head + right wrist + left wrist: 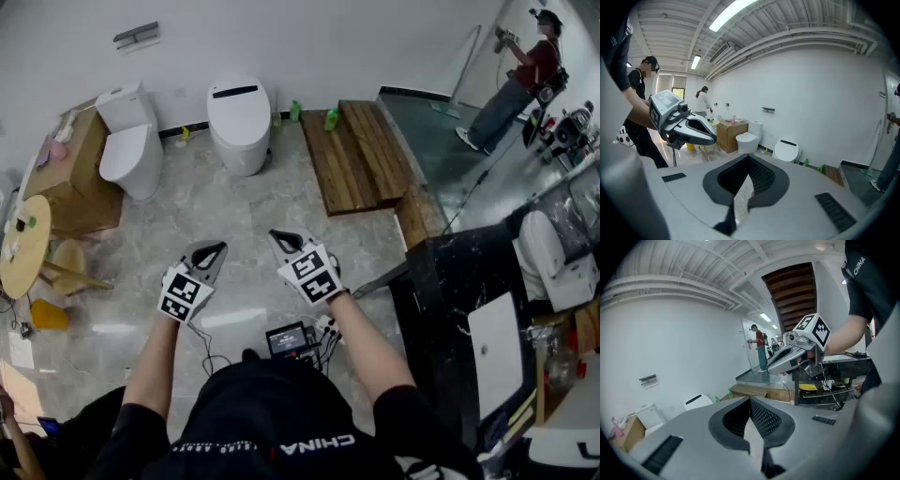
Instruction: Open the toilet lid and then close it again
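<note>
Two white toilets stand by the far wall, both with lids down: a rounded tankless toilet (239, 117) (697, 401) (786, 150) and a toilet with a tank (131, 150) (747, 140) to its left. Both grippers hang in mid-air over the marble floor, well short of the toilets. My left gripper (208, 251) (750, 401) is shut with nothing between its jaws. Beside it my right gripper (286, 239) (750, 157) is also shut and empty. Each gripper shows in the other's view, pointing a little downward.
A wooden platform (361, 150) lies right of the toilets, with green bottles (331, 119) by the wall. A cardboard box (70, 169) and a round table (23, 244) stand at the left. A black counter (450, 300) runs along the right. A person (516, 80) stands at the far right.
</note>
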Tool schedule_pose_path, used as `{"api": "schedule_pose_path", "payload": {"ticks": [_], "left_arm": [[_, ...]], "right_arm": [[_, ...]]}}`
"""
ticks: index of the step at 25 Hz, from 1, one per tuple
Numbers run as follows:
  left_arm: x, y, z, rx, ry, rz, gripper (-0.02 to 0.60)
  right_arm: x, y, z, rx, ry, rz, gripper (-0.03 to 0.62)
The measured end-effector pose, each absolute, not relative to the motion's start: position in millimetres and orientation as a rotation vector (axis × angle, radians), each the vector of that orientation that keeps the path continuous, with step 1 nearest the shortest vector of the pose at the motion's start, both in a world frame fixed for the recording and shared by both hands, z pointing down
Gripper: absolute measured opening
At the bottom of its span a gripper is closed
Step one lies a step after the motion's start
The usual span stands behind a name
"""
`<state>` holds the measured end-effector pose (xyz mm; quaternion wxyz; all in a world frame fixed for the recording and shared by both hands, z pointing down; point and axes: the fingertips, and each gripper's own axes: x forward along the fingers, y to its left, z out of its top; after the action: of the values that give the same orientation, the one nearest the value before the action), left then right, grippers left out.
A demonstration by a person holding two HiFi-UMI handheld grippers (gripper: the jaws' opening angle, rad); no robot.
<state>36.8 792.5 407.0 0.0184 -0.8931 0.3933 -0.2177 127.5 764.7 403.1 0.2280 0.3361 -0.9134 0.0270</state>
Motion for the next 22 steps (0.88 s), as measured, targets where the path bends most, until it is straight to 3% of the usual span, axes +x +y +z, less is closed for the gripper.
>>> {"api": "schedule_pose_path", "payload": {"ticks": [22], "left_arm": [[53, 783, 426, -2.808, 1.233, -0.706, 0.009]], "right_arm": [[149, 753, 414, 0.918, -2.520, 0.102, 0.015]]}}
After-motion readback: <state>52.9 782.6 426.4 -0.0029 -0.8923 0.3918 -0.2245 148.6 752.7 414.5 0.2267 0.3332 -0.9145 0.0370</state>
